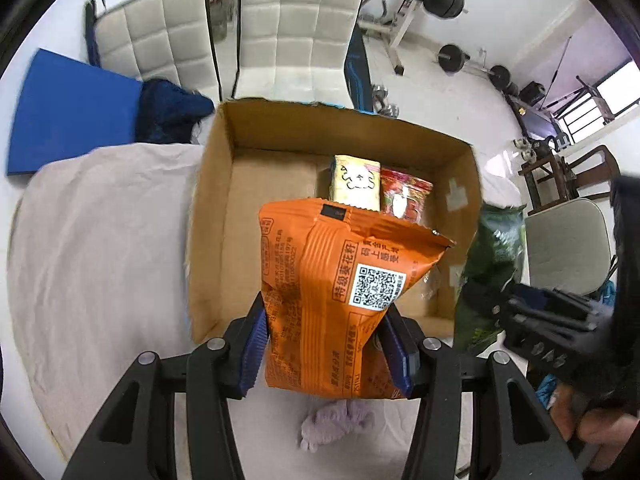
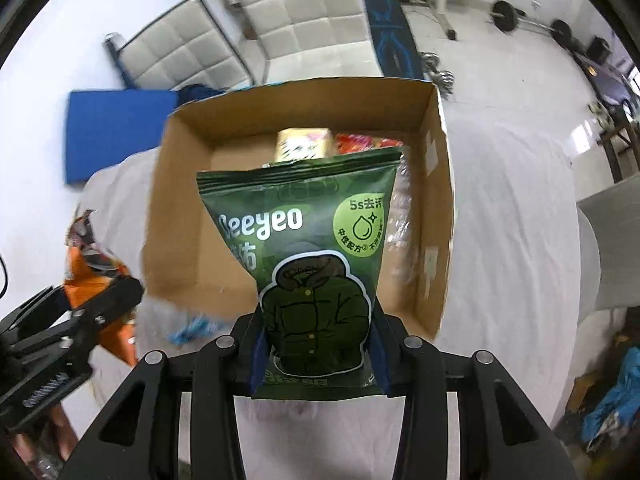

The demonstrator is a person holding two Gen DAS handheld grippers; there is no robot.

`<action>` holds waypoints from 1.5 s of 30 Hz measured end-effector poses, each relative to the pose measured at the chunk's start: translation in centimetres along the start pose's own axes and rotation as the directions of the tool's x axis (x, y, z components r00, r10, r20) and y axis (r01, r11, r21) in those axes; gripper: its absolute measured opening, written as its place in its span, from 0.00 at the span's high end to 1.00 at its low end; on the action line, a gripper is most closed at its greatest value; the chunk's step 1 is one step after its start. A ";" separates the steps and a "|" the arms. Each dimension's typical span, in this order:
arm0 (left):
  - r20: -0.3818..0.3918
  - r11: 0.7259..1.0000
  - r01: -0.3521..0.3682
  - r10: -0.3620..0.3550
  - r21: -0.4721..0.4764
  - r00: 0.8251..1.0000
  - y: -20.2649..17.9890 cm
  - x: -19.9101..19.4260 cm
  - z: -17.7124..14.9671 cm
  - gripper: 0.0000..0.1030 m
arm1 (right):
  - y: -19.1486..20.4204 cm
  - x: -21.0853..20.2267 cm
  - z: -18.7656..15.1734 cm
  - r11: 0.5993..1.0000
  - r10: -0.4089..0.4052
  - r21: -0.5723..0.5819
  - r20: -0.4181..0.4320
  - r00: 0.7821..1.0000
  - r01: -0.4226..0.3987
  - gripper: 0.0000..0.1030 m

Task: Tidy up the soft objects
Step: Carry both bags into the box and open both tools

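Observation:
My left gripper [image 1: 326, 344] is shut on an orange snack bag [image 1: 340, 280] and holds it upright over the near edge of an open cardboard box [image 1: 212, 208]. My right gripper [image 2: 316, 354] is shut on a green wipes pouch [image 2: 308, 248], held upright in front of the same box [image 2: 176, 200]. Inside the box lie a cream packet [image 1: 356, 180] and a red packet [image 1: 404, 196]; both also show in the right wrist view, cream [image 2: 304, 144] and red [image 2: 360, 142]. The green pouch [image 1: 492, 264] and the right gripper show at the right of the left wrist view.
The box stands on a table under a pale cloth [image 1: 104, 248]. A lilac soft item [image 1: 340, 420] lies below the orange bag. A blue mat [image 1: 72, 112] and a dark blue fabric [image 1: 172, 110] lie at the back left. Two white chairs [image 1: 296, 32] stand behind.

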State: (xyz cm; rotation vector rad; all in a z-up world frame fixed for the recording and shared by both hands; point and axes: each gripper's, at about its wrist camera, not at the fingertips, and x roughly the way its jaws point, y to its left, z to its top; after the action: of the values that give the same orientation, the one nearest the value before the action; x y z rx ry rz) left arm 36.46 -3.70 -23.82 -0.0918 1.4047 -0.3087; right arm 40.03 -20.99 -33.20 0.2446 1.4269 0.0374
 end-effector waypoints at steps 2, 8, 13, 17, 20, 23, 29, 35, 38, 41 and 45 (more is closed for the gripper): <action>-0.043 1.000 0.002 -0.003 -0.017 0.999 0.8 2.2 1.9 0.53 | -0.2 2.6 1.5 0.999 -0.035 0.005 -0.031 0.999 0.035 0.58; -0.134 0.998 -0.064 0.064 0.004 0.989 2.1 8.2 6.1 0.52 | -0.6 10.8 3.0 0.994 -0.106 0.004 -0.133 0.985 0.108 0.58; -0.172 0.992 -0.118 0.124 0.043 0.977 2.5 11.9 8.7 0.52 | -0.7 15.0 3.5 0.994 -0.105 0.018 -0.204 0.973 0.111 0.58; -0.183 0.986 -0.151 0.162 0.073 0.970 2.3 14.1 10.5 0.52 | -0.5 17.0 3.6 0.993 -0.110 0.004 -0.243 0.964 0.114 0.57; -0.193 0.981 -0.164 0.181 0.102 0.964 2.1 15.1 11.2 0.52 | -0.4 17.5 3.2 0.994 -0.107 -0.002 -0.255 0.961 0.110 0.57; -0.218 0.981 -0.165 0.184 0.102 0.959 2.5 16.0 11.5 0.51 | -0.1 17.9 3.1 0.993 -0.121 -0.029 -0.261 0.958 0.117 0.56; -0.217 0.987 -0.147 0.158 0.065 0.963 3.1 16.0 11.5 0.39 | 0.3 19.1 3.4 0.997 -0.083 -0.013 -0.293 0.953 0.082 0.38; -0.161 0.996 -0.089 0.087 0.000 0.983 3.8 13.3 11.4 0.29 | 1.0 17.4 2.8 0.995 -0.096 -0.009 -0.237 0.967 0.097 0.17; -0.104 0.997 -0.074 0.070 -0.034 0.992 4.3 11.2 10.4 0.18 | 1.1 15.2 2.9 0.996 -0.085 0.021 -0.165 0.983 0.090 0.00; -0.051 0.996 -0.073 0.070 -0.057 0.996 4.9 9.1 8.9 0.09 | 1.2 13.1 3.0 0.994 -0.101 0.027 -0.101 0.990 0.104 0.00; 0.032 0.994 -0.104 0.105 -0.032 0.994 4.4 6.3 6.3 0.07 | 1.4 10.7 2.3 0.995 -0.096 0.032 -0.051 0.994 0.097 0.00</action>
State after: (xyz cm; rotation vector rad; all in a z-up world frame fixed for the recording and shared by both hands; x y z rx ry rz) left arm 44.19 -1.93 -29.82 -0.0474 1.3756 -0.1983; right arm 44.02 -18.15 -43.05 0.2042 1.4880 -0.0608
